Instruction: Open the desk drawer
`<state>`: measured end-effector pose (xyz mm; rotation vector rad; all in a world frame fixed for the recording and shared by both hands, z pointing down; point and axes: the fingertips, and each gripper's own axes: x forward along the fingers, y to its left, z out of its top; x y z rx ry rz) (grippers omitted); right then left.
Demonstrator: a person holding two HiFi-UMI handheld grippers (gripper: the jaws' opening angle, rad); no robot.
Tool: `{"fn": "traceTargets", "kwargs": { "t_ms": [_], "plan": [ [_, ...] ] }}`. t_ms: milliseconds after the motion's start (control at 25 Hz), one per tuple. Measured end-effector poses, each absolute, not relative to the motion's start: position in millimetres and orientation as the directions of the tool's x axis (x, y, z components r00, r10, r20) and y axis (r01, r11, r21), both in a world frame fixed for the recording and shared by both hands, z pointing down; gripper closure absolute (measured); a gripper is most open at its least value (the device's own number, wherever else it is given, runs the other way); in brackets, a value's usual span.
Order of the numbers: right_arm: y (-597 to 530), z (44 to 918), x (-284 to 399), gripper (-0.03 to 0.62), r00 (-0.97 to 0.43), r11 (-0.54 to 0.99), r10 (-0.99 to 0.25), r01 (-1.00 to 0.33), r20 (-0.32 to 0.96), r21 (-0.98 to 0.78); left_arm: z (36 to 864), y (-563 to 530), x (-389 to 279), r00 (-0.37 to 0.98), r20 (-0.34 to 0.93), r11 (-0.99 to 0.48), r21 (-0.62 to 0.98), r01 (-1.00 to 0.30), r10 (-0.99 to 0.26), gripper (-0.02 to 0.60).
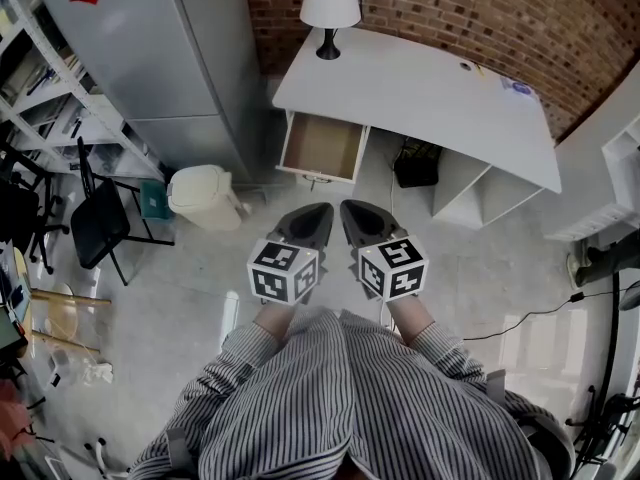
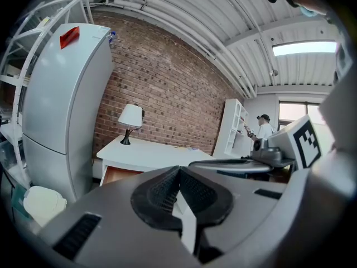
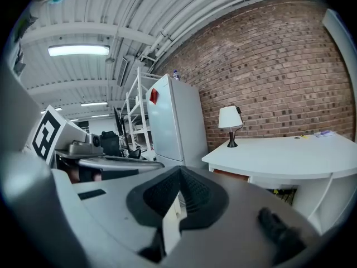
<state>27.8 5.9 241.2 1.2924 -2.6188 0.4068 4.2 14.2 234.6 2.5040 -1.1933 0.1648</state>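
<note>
The white desk (image 1: 420, 93) stands against the brick wall. Its left drawer (image 1: 322, 148) is pulled out, showing an empty wooden bottom. In the head view my left gripper (image 1: 318, 214) and right gripper (image 1: 352, 211) hover side by side over the floor, a short way in front of the drawer and apart from it. Both are shut with nothing between their jaws. The left gripper view shows the desk (image 2: 150, 155) and the drawer (image 2: 114, 175) ahead at the left. In the right gripper view the desk (image 3: 290, 155) lies to the right.
A lamp (image 1: 330, 8) stands on the desk's back left corner. A grey cabinet (image 1: 160, 58) rises left of the desk, with a white bin (image 1: 205, 196) and a black chair (image 1: 100, 223) beside it. A black bag (image 1: 417, 164) sits under the desk. Cables (image 1: 540, 313) cross the floor at the right.
</note>
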Motion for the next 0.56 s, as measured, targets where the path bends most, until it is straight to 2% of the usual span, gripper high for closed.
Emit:
{"fn": "traceTargets", "kwargs": {
  "t_ms": [560],
  "plan": [
    [10.7, 245.5, 32.0, 0.577, -0.613, 0.593, -0.729, -0.788, 0.303, -0.168, 242.0, 12.2, 13.8, 0.658, 0.273, -0.587, 0.303, -0.751, -0.701, 0.569]
  ]
}}
